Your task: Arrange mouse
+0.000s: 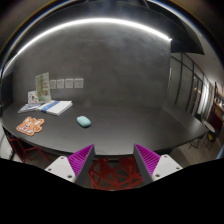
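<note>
A small pale teal mouse [83,121] lies on the dark grey table [120,125], well beyond my fingers and a little to their left. My gripper [114,160] is open and empty, held above the table's near edge, with its magenta pads [82,158] spread wide apart. Nothing stands between the fingers.
At the table's left end lie an orange patterned pad [30,125], a flat white and blue book [46,106] and an upright booklet [42,86]. A red mesh chair seat [113,172] shows below the fingers. A dark door [187,85] stands at the right wall.
</note>
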Demonstrator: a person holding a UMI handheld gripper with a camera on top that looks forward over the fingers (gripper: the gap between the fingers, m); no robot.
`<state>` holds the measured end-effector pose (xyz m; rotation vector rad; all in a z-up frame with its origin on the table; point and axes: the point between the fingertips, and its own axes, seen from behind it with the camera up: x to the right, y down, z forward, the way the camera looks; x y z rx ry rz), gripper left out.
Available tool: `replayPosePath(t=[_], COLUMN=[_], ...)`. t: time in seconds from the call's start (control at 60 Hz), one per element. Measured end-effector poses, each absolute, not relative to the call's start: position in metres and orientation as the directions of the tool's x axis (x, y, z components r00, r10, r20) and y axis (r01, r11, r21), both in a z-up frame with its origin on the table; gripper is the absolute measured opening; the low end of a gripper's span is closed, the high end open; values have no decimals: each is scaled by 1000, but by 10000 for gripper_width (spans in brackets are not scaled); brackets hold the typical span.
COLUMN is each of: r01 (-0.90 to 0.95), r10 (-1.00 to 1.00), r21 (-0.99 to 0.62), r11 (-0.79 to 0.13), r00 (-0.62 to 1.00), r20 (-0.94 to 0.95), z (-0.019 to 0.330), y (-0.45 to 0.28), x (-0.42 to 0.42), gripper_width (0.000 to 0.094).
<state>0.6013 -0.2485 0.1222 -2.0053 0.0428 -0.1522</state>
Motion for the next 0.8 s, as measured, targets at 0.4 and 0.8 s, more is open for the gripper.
replayPosePath(t=[0.4, 0.8], r01=[-8, 16], r10=[-62, -71], r21=[-894, -837], r11=[-448, -546], r00=[998, 995], r20=[22, 66], z=[70, -11], y=[-154, 28], x=[541, 491], gripper_width=[804, 794])
